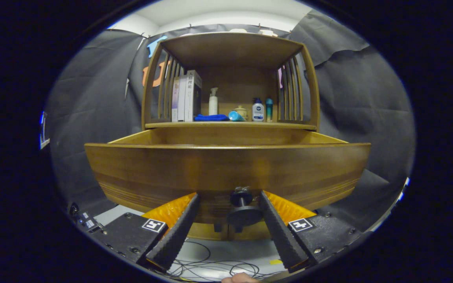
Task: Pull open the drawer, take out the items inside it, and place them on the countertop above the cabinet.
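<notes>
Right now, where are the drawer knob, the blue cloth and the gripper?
Drawer knob [243,214], gripper view, on its round disc.
Blue cloth [210,117], gripper view, on the folded top.
Gripper [229,197], gripper view, midway between the open fingertips, which flank the knob.

The white book [193,94] standing on the shelf carries Chinese characters down its spine that look like 人格理论, though they are small, and the white bottle [257,110] further along the shelf bears a dark round badge too small to read.
</notes>
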Tool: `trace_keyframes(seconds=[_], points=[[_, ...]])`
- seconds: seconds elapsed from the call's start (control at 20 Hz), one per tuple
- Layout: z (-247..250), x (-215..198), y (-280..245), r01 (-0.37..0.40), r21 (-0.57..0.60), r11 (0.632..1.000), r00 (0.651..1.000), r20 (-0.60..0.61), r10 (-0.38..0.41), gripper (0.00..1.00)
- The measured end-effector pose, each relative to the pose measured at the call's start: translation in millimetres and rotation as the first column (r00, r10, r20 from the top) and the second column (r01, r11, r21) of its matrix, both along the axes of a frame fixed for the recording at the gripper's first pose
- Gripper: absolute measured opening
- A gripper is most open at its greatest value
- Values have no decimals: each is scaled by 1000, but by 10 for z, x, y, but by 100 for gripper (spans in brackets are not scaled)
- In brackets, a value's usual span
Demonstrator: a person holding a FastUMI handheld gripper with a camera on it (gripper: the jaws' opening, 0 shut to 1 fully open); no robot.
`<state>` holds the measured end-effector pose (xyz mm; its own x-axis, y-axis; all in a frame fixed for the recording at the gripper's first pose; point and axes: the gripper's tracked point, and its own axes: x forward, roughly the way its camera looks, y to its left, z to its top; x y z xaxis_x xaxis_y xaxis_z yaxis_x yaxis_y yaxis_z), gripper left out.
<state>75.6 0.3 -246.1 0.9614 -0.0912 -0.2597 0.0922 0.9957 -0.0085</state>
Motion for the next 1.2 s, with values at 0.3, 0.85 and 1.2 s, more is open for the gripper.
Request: trace_keyframes(seconds=[0.3, 0.85, 1.2], points=[[36, 343, -13, 1, -2, 1000, 1000, -12, -1, 99], [153, 772, -2, 8, -66, 998, 999, -43, -11, 99], [160, 776, 3, 17, -65, 998, 999, -46, -20, 99]])
